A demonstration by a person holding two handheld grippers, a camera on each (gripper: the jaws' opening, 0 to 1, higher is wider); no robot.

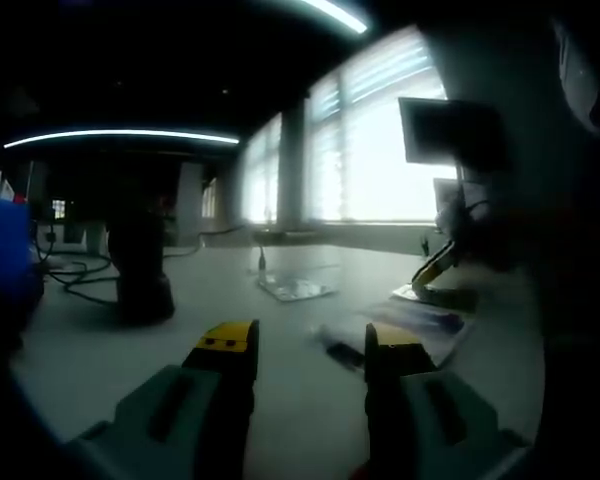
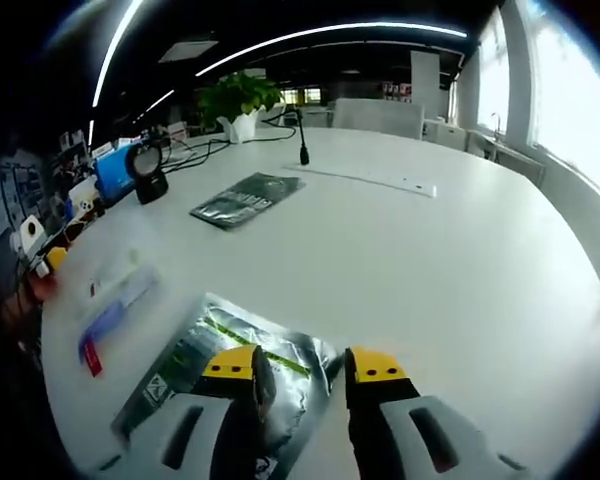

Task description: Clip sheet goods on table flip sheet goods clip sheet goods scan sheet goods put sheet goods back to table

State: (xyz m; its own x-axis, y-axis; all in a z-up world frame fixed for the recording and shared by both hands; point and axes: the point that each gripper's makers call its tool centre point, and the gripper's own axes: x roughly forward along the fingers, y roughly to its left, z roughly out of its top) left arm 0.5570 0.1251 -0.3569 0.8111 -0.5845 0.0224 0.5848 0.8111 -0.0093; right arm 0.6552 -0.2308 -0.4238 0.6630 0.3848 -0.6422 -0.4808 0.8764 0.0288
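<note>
In the right gripper view a silvery foil packet [image 2: 215, 350] with a green stripe lies flat on the white table [image 2: 430, 270]. My right gripper [image 2: 302, 372] is open just over its near corner; the left jaw covers part of the foil and nothing is pinched. A second dark foil packet [image 2: 245, 198] lies farther back, and a clear packet [image 2: 115, 305] with blue and red ends lies to the left. In the dim left gripper view my left gripper [image 1: 310, 350] is open above bare table, with the clear bluish packet [image 1: 420, 325] just ahead to the right and a foil packet [image 1: 295, 288] beyond.
A dark scanner on a stand [image 2: 148, 170] sits at the table's left, also seen as the scanner [image 1: 140, 270]. A potted plant [image 2: 238, 100], a small microphone [image 2: 302, 140] and a white strip [image 2: 370, 177] stand at the back. Cables [image 1: 80, 275] trail behind the scanner.
</note>
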